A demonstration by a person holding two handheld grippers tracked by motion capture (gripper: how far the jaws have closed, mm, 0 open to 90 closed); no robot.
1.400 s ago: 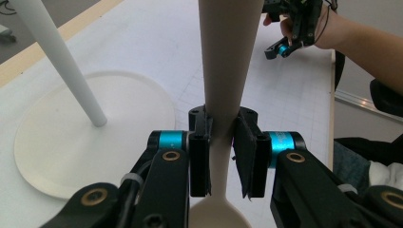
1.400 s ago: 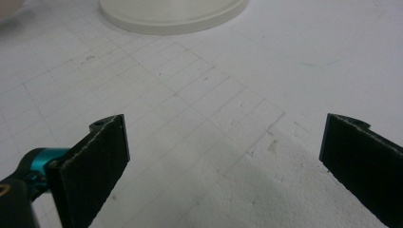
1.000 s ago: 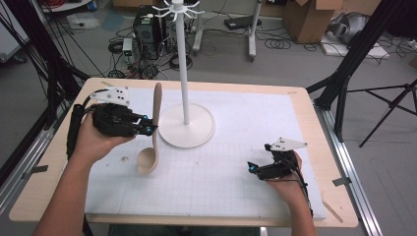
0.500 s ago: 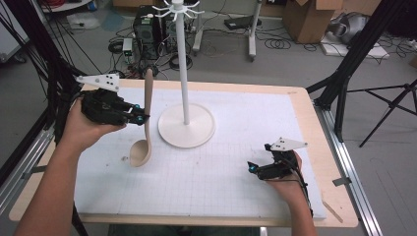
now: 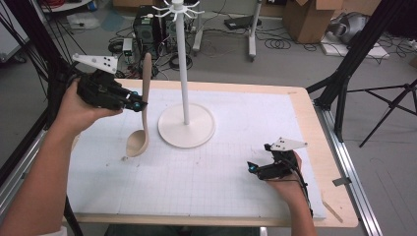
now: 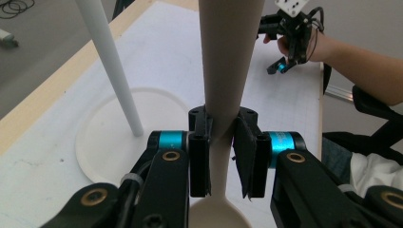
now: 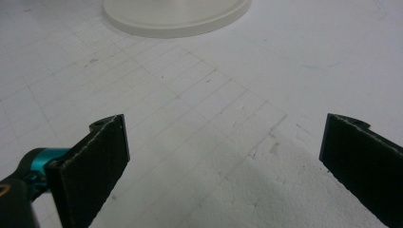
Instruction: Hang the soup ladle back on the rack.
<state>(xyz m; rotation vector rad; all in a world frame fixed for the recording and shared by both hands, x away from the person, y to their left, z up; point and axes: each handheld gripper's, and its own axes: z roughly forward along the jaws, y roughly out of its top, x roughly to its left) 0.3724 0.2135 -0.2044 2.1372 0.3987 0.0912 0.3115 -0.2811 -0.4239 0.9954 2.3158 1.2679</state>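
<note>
Beige wooden ladle (image 5: 141, 115) hangs upright, bowl down, above the white desk (image 5: 206, 172), its handle pinched in the left tool (image 5: 138, 104) just beside the stand (image 5: 186, 118). The right tool (image 5: 252, 168) rests spread, well apart.

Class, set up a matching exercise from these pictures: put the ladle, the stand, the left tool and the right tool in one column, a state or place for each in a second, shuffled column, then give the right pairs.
Column one:
1. ladle
2. stand
3. left tool
4. right tool

Column two:
A. jaws wide apart, nothing between them, low over the mat
B. shut on a handle
C. held upright, bowl downward
D. round base flat on the white mat, thin pole rising from it

Pairs: 1-C, 2-D, 3-B, 4-A
</note>
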